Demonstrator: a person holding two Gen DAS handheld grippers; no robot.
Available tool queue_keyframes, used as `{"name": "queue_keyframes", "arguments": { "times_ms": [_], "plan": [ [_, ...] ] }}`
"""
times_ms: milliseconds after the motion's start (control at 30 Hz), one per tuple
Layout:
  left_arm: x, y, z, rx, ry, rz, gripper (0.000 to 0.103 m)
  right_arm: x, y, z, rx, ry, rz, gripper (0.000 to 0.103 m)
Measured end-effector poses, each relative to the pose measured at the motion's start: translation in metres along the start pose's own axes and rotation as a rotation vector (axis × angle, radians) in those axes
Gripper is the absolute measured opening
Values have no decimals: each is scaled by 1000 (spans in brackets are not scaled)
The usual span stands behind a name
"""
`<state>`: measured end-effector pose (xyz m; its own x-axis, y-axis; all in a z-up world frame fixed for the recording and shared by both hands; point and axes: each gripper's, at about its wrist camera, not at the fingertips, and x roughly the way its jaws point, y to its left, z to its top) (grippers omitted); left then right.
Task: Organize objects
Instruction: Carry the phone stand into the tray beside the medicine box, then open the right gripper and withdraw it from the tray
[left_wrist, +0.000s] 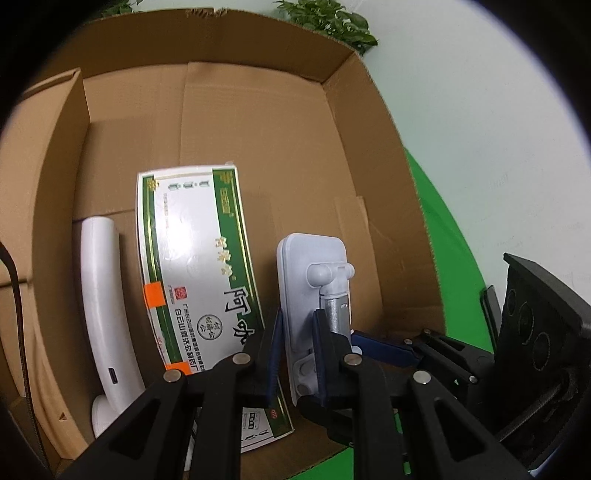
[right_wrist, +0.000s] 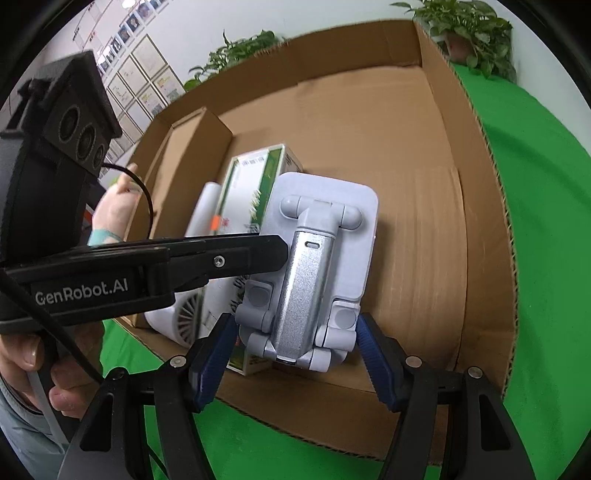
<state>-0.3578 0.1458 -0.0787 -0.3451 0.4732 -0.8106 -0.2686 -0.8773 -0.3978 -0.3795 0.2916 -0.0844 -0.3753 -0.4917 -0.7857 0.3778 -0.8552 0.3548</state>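
Note:
A white and silver folding phone stand (right_wrist: 314, 266) hangs inside an open cardboard box (right_wrist: 424, 221), held by both grippers. My left gripper (left_wrist: 297, 354) is shut on the thin edge of the stand's plate (left_wrist: 295, 295). My right gripper (right_wrist: 295, 354) is shut on the stand's hinged base, one blue pad against each side. In the right wrist view the left gripper (right_wrist: 282, 254) comes in from the left. A green and white medicine box (left_wrist: 192, 266) lies on the box floor just left of the stand. A white handheld fan (left_wrist: 105, 302) lies further left.
The cardboard box sits on a green cloth (right_wrist: 546, 258). Bare box floor (left_wrist: 295, 166) lies beyond and to the right of the stand. Potted plants (right_wrist: 469, 29) stand behind the box. A person's hand (right_wrist: 29, 354) grips the left gripper's handle.

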Motion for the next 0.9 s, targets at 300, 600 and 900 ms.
{"name": "queue_keyframes", "arguments": {
  "times_ms": [300,600,900],
  "plan": [
    [3,-3,-8,2,21,13,15,10,2,-5,-17,70,-24,64],
    [-11,-8,-19,14,8,10,12,8,5,-5,-21,86,-33,65],
    [-66,-2,-41,63,-140,103,15,1,5,5,-5,35,-75,56]
  ]
}}
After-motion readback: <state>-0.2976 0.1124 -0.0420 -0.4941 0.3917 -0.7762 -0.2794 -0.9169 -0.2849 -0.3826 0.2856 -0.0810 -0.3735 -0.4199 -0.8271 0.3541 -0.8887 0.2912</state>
